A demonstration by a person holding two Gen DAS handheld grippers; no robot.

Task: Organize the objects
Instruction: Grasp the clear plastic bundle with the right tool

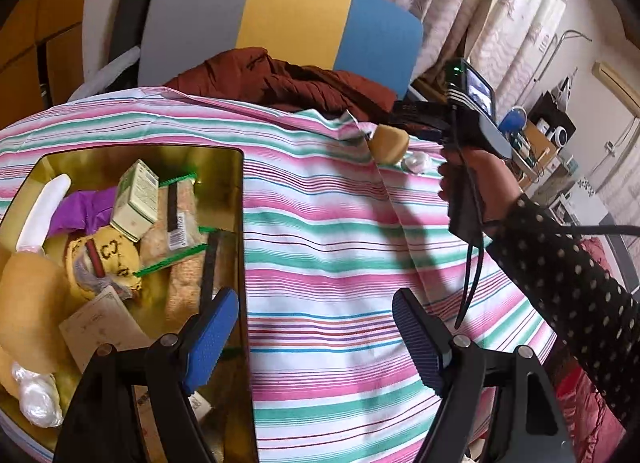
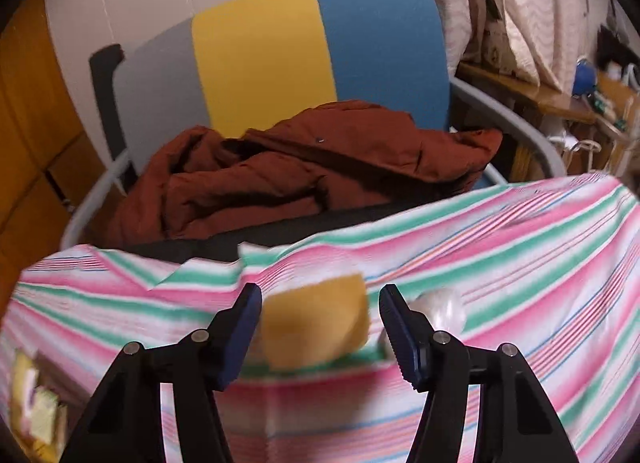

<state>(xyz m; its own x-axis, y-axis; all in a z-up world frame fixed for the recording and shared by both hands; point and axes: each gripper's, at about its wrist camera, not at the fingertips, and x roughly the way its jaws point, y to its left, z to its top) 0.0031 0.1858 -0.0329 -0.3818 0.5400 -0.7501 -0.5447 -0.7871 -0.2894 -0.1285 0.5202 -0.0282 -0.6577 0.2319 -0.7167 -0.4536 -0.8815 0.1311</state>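
A gold tin box sits at the left on the striped tablecloth, filled with a green carton, a yellow pouch, snack packs and a white piece. My left gripper is open and empty, its left finger over the box's right edge. A yellow sponge lies at the far table edge, also in the left wrist view. My right gripper is open with the sponge between its fingers, not closed on it. A clear wrapped object lies just right of it.
A chair with a grey, yellow and blue back stands behind the table with a brown jacket on its seat. Curtains hang behind. A cluttered desk is at the right. The right hand's cable hangs over the table.
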